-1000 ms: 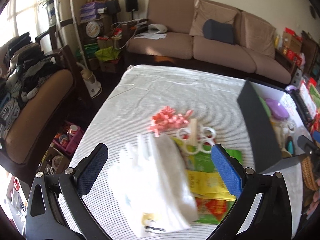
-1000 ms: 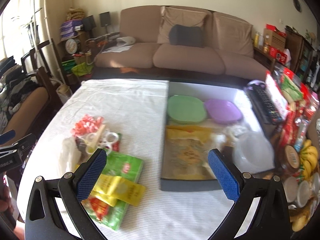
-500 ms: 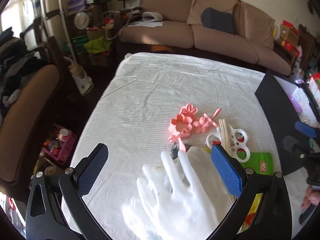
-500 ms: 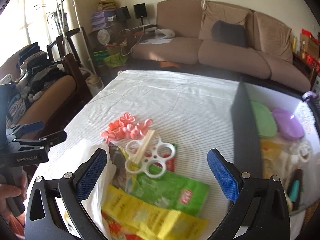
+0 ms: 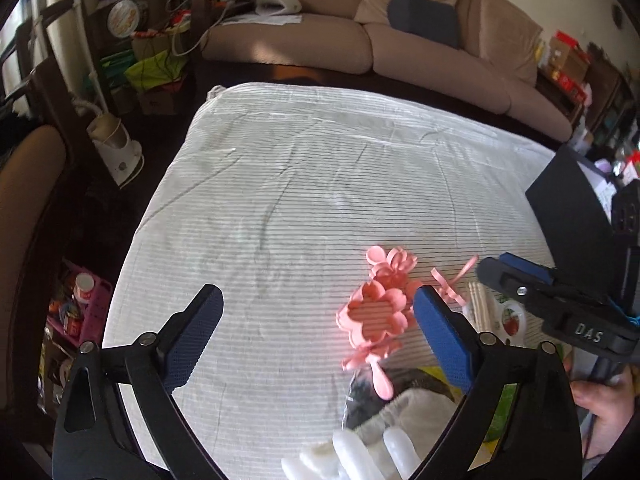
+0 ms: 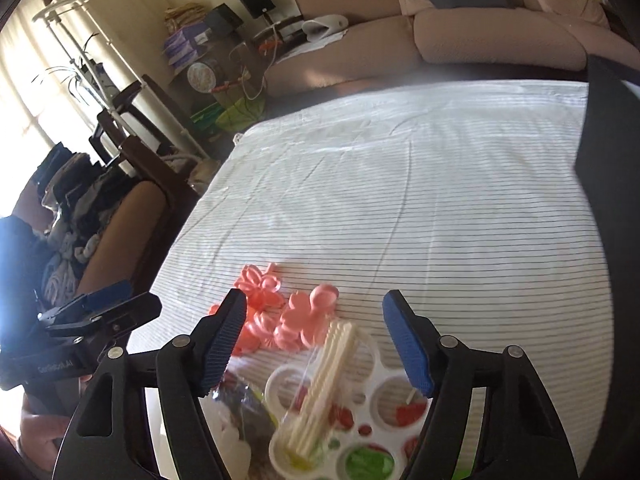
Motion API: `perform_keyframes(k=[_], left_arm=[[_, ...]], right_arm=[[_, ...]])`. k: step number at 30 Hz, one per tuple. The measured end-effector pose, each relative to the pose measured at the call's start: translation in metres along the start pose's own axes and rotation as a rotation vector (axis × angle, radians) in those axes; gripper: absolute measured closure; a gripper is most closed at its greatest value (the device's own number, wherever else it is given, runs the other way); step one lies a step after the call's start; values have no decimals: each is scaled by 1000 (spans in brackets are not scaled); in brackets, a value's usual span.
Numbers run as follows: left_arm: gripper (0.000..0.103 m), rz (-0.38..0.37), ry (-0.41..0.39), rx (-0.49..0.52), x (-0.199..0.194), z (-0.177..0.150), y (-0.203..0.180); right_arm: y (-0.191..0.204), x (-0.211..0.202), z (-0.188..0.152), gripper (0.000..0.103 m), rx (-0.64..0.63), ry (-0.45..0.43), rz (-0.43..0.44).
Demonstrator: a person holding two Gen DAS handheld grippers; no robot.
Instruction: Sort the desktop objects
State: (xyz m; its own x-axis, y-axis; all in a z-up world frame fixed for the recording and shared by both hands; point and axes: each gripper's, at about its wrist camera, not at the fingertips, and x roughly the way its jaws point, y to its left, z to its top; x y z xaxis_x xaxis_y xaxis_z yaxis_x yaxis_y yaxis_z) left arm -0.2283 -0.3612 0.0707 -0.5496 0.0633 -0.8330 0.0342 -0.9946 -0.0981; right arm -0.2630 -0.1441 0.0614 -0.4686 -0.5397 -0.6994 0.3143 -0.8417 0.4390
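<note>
While both tools close in, the right tool, spread and narrowing, straddles the bagged toothpicks for pickup; the left tool stands spread, empty.

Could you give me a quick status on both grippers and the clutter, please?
Both hand-held grippers, left and right, open, jaws just closing, holding nothing. Right straddles bundled sticks on white ring holder. Pink flower cutters crowd left.

You have pink flower-shaped cutters lying flat at your twelve o'clock, touching a white ring holder with bagged pale sticks across it.
</note>
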Motion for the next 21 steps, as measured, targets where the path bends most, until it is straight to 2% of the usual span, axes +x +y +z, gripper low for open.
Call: perform_keyframes(k=[2, 4, 7, 8, 9, 10, 12, 16, 17, 18, 19, 20, 21], left_arm=[[11, -3, 7, 53, 9, 5, -6], [18, -10, 10, 115, 16, 8, -15], [19, -17, 26, 197, 30, 13, -28], [19, -23, 34, 207, 34, 15, -30], [22, -40, 42, 216, 39, 16, -32], [26, -50, 47, 225, 42, 16, -33], [28, -48, 61, 246, 51, 17, -37], [31, -47, 85, 289, 64, 17, -44], [35, -53, 87, 298, 66, 15, -45], [50, -50, 94, 301, 69, 14, -45], [71, -56, 103, 297, 72, 13, -46], [82, -59, 114, 288, 75, 12, -45], [87, -52, 113, 282, 76, 11, -46]], right_arm=[[-2, 15, 0, 38, 13, 16, -3], [-7, 25, -1, 44, 40, 31, 0], [-15, 32, -2, 61, 69, 40, 17], [-16, 34, -2, 70, 73, 42, 24], [-17, 35, -2, 79, 75, 45, 31], [-18, 35, -1, 84, 78, 51, 48], [-18, 35, -3, 86, 78, 55, 72], [-17, 29, -1, 86, 44, 44, 64], [-18, 28, 0, 86, 41, 40, 63], [-19, 26, 0, 86, 42, 37, 65], [-20, 24, 1, 86, 42, 33, 66], [-21, 23, 2, 86, 41, 28, 65], [-21, 19, 3, 86, 42, 21, 66]])
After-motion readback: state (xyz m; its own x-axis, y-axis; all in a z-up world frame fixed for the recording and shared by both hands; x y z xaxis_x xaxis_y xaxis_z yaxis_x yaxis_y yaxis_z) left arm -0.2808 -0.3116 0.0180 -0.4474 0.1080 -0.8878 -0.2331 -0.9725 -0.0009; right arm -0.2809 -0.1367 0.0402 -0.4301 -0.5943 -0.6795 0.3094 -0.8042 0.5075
